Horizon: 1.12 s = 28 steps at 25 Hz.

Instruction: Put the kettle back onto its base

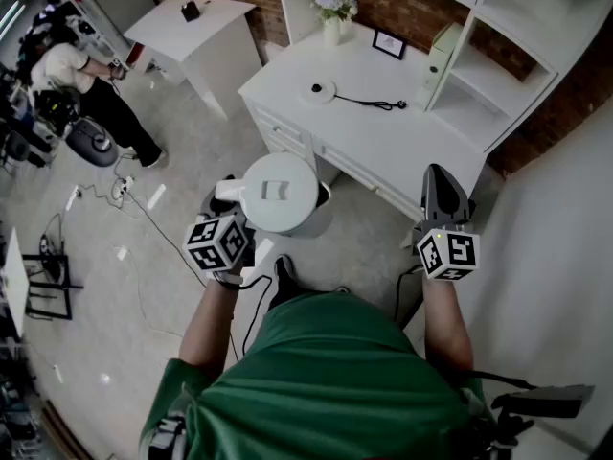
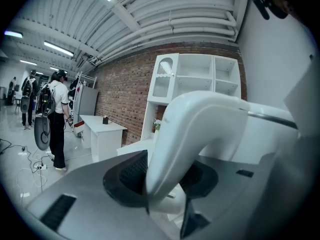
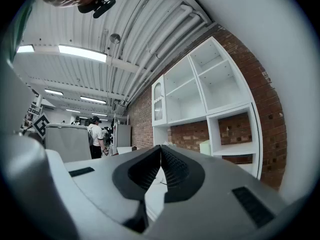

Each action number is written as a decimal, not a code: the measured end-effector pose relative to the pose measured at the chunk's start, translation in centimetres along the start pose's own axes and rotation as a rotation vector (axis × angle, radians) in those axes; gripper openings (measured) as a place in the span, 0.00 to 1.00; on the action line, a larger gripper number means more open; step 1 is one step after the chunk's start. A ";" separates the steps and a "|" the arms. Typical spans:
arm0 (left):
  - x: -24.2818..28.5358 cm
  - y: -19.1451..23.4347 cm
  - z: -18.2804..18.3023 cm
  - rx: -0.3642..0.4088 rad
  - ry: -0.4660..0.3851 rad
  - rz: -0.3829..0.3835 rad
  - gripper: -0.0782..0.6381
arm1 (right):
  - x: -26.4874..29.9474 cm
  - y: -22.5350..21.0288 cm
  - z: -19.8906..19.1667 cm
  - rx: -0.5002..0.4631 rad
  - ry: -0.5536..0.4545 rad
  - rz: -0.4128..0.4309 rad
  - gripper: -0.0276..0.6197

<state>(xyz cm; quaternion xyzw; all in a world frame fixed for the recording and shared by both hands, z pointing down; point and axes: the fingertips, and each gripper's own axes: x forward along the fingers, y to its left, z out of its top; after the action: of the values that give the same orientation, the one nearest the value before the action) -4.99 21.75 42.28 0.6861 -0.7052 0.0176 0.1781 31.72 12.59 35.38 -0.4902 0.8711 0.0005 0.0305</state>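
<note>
A white electric kettle [image 1: 278, 192] hangs in the air in front of the white desk [image 1: 402, 147]. My left gripper [image 1: 228, 195] is shut on its handle. In the left gripper view the curved white handle [image 2: 200, 134] runs between the dark pads of the left gripper [image 2: 165, 176]. The round kettle base [image 1: 317, 91] lies on the desk top further back, and its black cord [image 1: 369, 102] trails to the right. My right gripper [image 1: 442, 178] is held level to the right of the kettle. Its jaws are shut and hold nothing, as the right gripper [image 3: 160, 160] shows in its own view.
On the desk stand a vase of flowers [image 1: 333, 12], a small picture frame [image 1: 388, 43] and a white shelf unit [image 1: 508, 56]. A second white table [image 1: 196, 27] is at the back left. A person [image 1: 91, 89] stands at the far left, and cables lie on the floor [image 1: 124, 195].
</note>
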 end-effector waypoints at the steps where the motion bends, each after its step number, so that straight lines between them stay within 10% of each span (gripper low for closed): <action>1: -0.2 0.0 -0.2 -0.002 -0.001 0.007 0.34 | 0.0 0.0 -0.1 0.002 0.003 0.006 0.08; 17: 0.1 1.8 -0.6 -0.011 0.014 0.013 0.34 | 1.3 0.4 -0.5 0.018 0.017 -0.005 0.08; 28: 5.3 10.9 3.5 -0.022 0.003 -0.029 0.34 | 9.8 6.3 0.5 -0.021 0.029 -0.040 0.08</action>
<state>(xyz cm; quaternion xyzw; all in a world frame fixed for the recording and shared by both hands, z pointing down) -16.40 16.31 42.84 0.6940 -0.6952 0.0083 0.1870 21.29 7.55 34.20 -0.5078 0.8614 0.0018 0.0125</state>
